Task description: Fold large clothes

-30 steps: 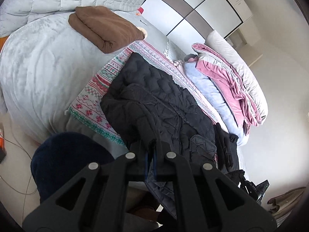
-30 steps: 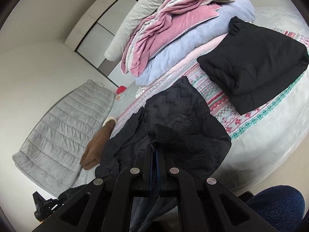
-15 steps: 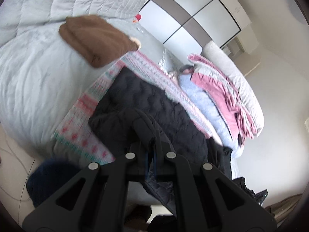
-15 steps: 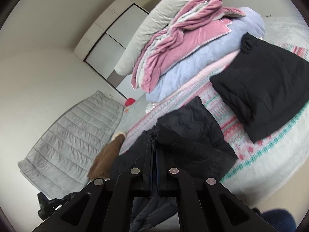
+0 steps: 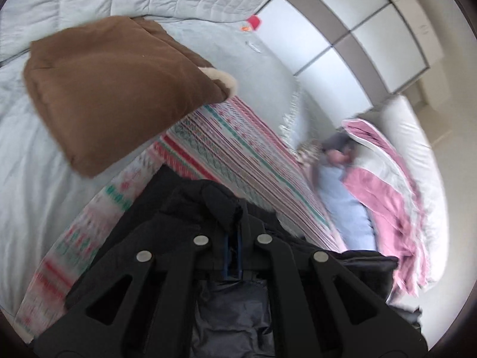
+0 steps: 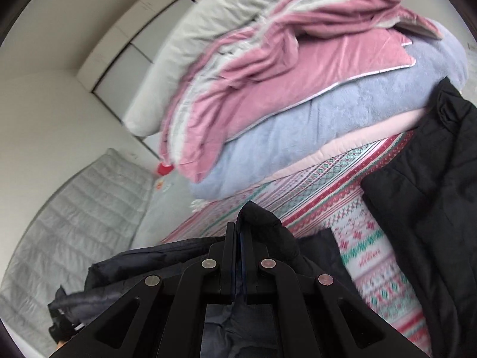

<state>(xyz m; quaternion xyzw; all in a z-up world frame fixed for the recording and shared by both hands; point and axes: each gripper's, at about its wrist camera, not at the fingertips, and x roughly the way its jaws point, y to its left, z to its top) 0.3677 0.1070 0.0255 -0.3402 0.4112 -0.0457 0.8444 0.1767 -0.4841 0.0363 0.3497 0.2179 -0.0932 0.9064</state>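
Observation:
A black quilted jacket (image 5: pixel 205 203) is bunched just ahead of both grippers, lifted over the patterned blanket (image 5: pixel 226 149). My left gripper (image 5: pixel 234 240) is shut on a fold of the jacket, whose grey lining (image 5: pixel 235 307) hangs below the fingers. In the right wrist view my right gripper (image 6: pixel 238 238) is shut on another part of the same jacket (image 6: pixel 268 232), with the rest (image 6: pixel 125 271) trailing off to the left. The pads are hidden in the cloth in both views.
A folded brown garment (image 5: pixel 119 89) lies on the grey bed (image 5: pixel 29 164) at the left. A folded black garment (image 6: pixel 426 208) lies on the patterned blanket (image 6: pixel 357 217) at the right. Pink and lilac bedding (image 6: pixel 298 89) is piled behind, with white wardrobes (image 5: pixel 357 29) beyond.
Both grippers have swept forward across the bed, carrying the jacket. It lay spread out on the blanket before; now it is gathered close under the fingers, and the far bedding and brown garment loom larger.

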